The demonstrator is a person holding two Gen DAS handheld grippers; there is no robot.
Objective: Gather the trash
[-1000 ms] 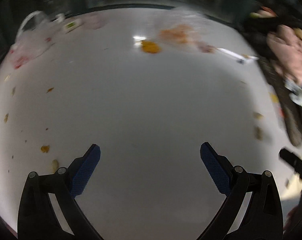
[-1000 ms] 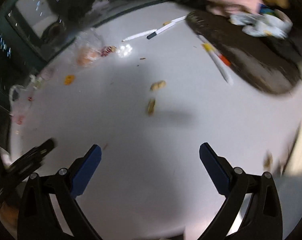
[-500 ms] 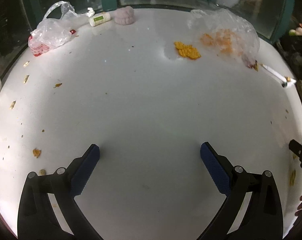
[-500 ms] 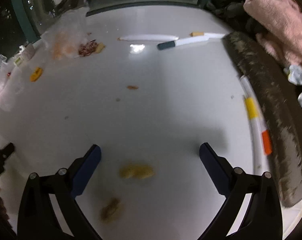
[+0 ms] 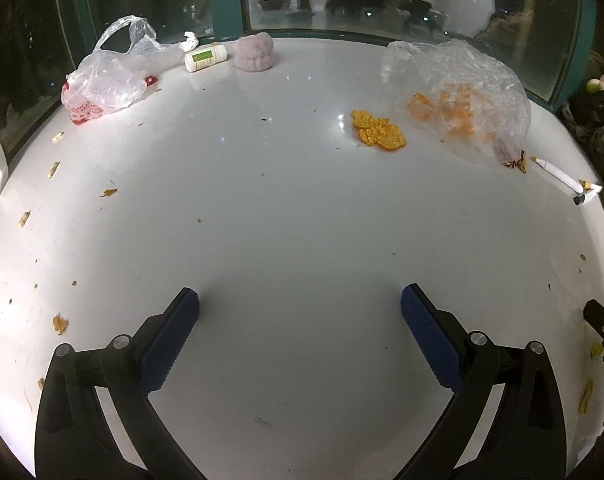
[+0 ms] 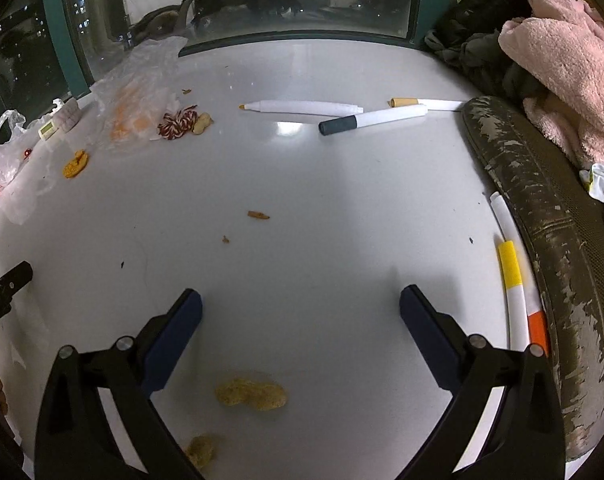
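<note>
Scraps litter a white table. In the left wrist view an orange peel piece lies beside a clear plastic bag holding orange bits, and a second plastic bag sits far left. My left gripper hangs open over bare table, empty. In the right wrist view a peanut shell lies low between the fingers of my right gripper, which is open and empty. Another shell lies lower left. A small crumb and a red-white wrapper lie farther off.
Markers lie at the back, and more markers along the right edge by a worn dark cushion with a pink towel. A small white bottle and a lilac lump stand near the window. Small crumbs dot the left rim.
Both grippers have swung and steadied; blur is gone. The left view turned onto the table with the bags farther back. The right gripper moved forward, bringing the peanut shells under and between its fingers.
</note>
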